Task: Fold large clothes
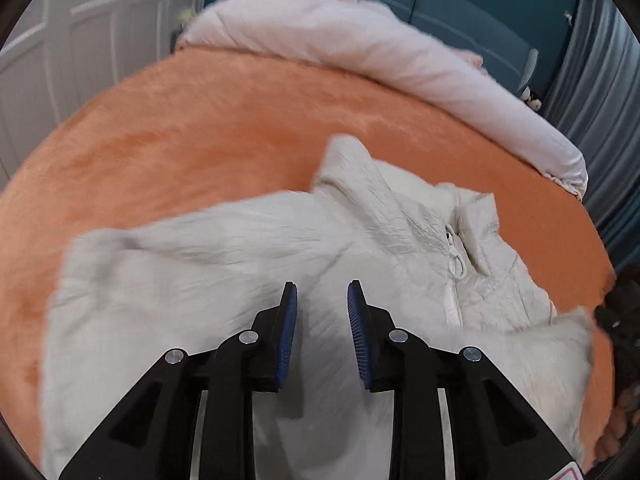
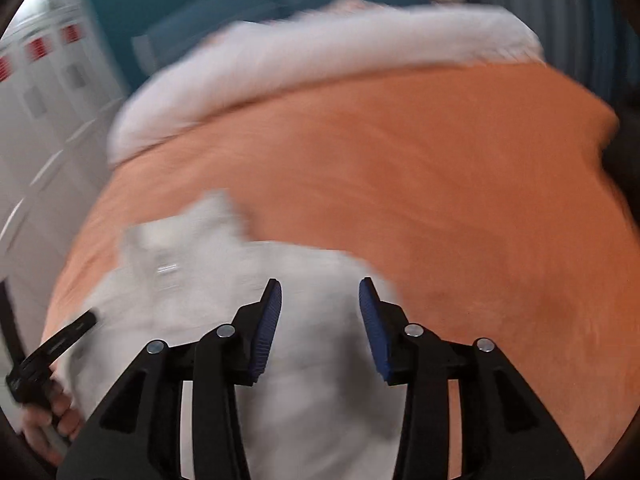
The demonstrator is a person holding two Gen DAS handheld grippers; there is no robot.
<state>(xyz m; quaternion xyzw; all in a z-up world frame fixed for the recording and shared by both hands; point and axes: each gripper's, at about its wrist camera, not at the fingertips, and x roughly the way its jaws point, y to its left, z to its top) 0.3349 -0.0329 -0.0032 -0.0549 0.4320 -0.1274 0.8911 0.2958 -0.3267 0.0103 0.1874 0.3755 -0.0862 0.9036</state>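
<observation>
A cream zip-up jacket (image 1: pixel 248 248) lies rumpled on the orange bedspread (image 1: pixel 208 120); its collar and white zipper pull (image 1: pixel 454 256) point to the right. My left gripper (image 1: pixel 322 292) hovers above the jacket's middle, open, nothing between its blue pads. In the blurred right wrist view the same jacket (image 2: pixel 312 380) sits low and left on the bedspread (image 2: pixel 460 200). My right gripper (image 2: pixel 320 290) hangs over its right edge, open and empty. The other gripper (image 2: pixel 60 344), held by a hand (image 2: pixel 56 412), shows at the far left there.
A rolled pale pink duvet (image 1: pixel 400 60) lies along the far edge of the bed, also seen as the duvet (image 2: pixel 320 52). White cupboard doors (image 1: pixel 80 40) stand to the left, a teal headboard (image 1: pixel 460 4) behind. A dark shape (image 1: pixel 620 320) sits at the right edge.
</observation>
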